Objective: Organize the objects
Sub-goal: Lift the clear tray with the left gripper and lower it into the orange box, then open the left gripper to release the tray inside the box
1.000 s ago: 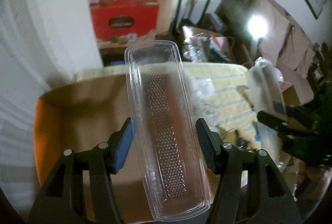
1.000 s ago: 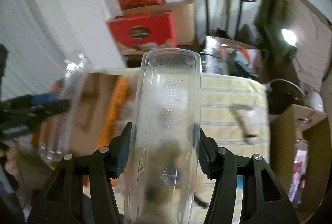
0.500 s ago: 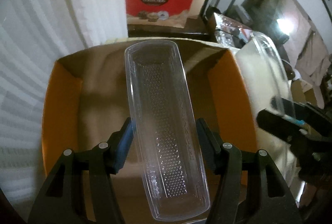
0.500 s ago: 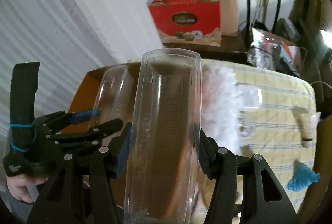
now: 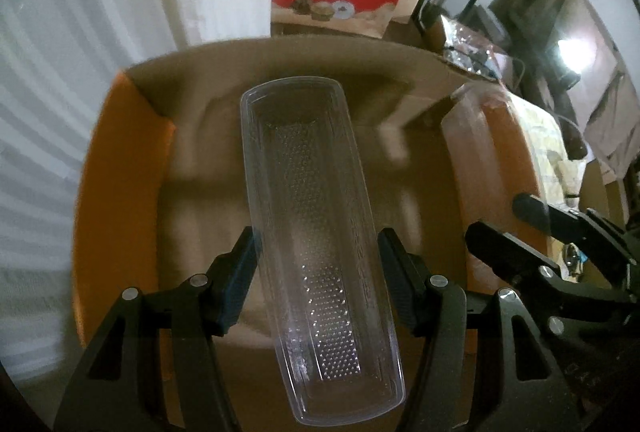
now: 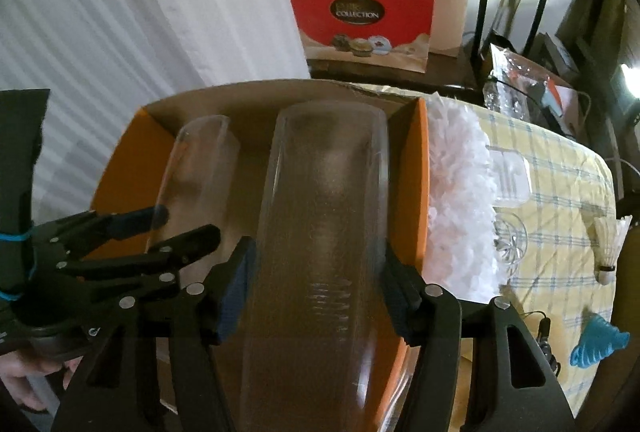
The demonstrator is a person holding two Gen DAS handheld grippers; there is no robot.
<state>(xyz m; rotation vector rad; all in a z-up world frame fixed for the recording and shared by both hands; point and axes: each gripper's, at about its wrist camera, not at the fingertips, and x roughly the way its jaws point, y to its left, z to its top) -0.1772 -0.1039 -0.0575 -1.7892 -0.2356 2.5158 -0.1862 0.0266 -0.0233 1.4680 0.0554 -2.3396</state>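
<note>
My left gripper (image 5: pixel 318 244) is shut on a long clear plastic tray (image 5: pixel 316 216) with a dotted bottom, held lengthwise above an open cardboard box (image 5: pixel 120 192) with orange flaps. My right gripper (image 6: pixel 320 252) is shut on a second clear plastic tray (image 6: pixel 324 216), over the right half of the same box (image 6: pixel 120 168). In the right wrist view the left gripper (image 6: pixel 184 222) and its tray (image 6: pixel 196 172) hang just to the left. The right gripper (image 5: pixel 500 214) shows at the right edge of the left wrist view.
A white fluffy duster (image 6: pixel 460 200) lies against the box's right flap on a yellow checked cloth (image 6: pixel 560 192). A glass dish (image 6: pixel 508 236), a shuttlecock (image 6: pixel 612 248) and a blue ridged object (image 6: pixel 596 342) lie further right. A red gift bag (image 6: pixel 360 12) stands behind.
Both grippers have carried their trays leftward from above the checked cloth to above the open box, and the box interior has come closer beneath them.
</note>
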